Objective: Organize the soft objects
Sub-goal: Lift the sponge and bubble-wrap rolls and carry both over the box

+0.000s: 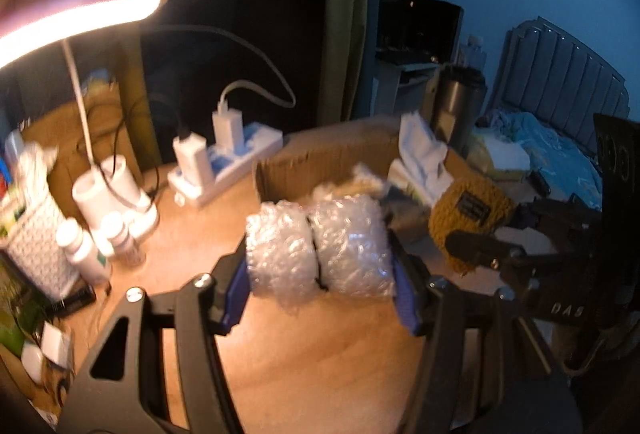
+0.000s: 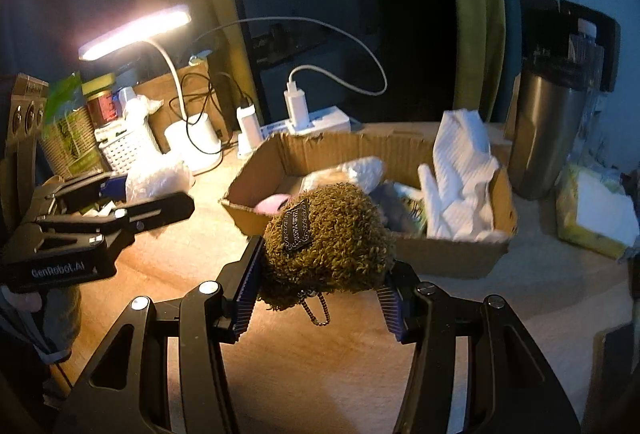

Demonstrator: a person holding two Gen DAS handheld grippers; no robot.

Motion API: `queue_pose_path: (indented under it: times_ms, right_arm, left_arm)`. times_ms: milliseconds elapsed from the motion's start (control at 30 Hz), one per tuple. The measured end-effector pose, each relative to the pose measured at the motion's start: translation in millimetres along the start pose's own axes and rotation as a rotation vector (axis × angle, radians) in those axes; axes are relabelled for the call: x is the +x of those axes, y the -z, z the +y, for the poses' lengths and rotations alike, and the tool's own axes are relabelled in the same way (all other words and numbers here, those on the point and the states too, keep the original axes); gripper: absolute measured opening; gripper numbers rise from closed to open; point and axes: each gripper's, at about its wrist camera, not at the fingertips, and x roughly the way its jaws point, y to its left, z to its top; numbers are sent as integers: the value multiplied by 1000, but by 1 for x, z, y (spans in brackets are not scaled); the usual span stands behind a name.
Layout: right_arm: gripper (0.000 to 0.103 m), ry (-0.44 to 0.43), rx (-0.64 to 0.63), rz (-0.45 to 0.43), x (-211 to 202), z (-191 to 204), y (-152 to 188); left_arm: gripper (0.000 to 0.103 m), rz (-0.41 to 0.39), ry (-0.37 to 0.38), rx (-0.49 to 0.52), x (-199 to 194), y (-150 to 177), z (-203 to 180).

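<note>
My left gripper (image 1: pixel 320 266) is shut on a roll of bubble wrap (image 1: pixel 320 246) and holds it above the wooden desk, just in front of the cardboard box (image 1: pixel 280 170). My right gripper (image 2: pixel 320 274) is shut on a fuzzy olive-brown plush pouch (image 2: pixel 328 238) with a black label and a bead chain, held in front of the same box (image 2: pixel 440 258). The pouch and right gripper show at the right of the left wrist view (image 1: pixel 468 218). The left gripper with its bubble wrap shows at the left of the right wrist view (image 2: pixel 156 182). The box holds white cloth (image 2: pixel 460 170) and other soft items.
A lit desk lamp (image 2: pixel 136 30), a power strip with chargers (image 2: pixel 304 118), white cups (image 1: pixel 108 190), bottles and a white basket (image 2: pixel 124 146) crowd the desk's left. A steel tumbler (image 2: pixel 548 130) and a yellow packet (image 2: pixel 596 210) stand right of the box.
</note>
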Motion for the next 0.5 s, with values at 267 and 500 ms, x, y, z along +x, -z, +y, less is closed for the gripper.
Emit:
queue_pose_path:
  times_ms: [267,500]
  right_arm:
    - [55,20,-25,-56,-9,-10,-29]
    - [55,37,-38,-87,-7,-17,-49]
  left_arm:
    - [60,-65,7,7,2,-36,-12]
    - [60,-64,22,-26,23,-55,-9]
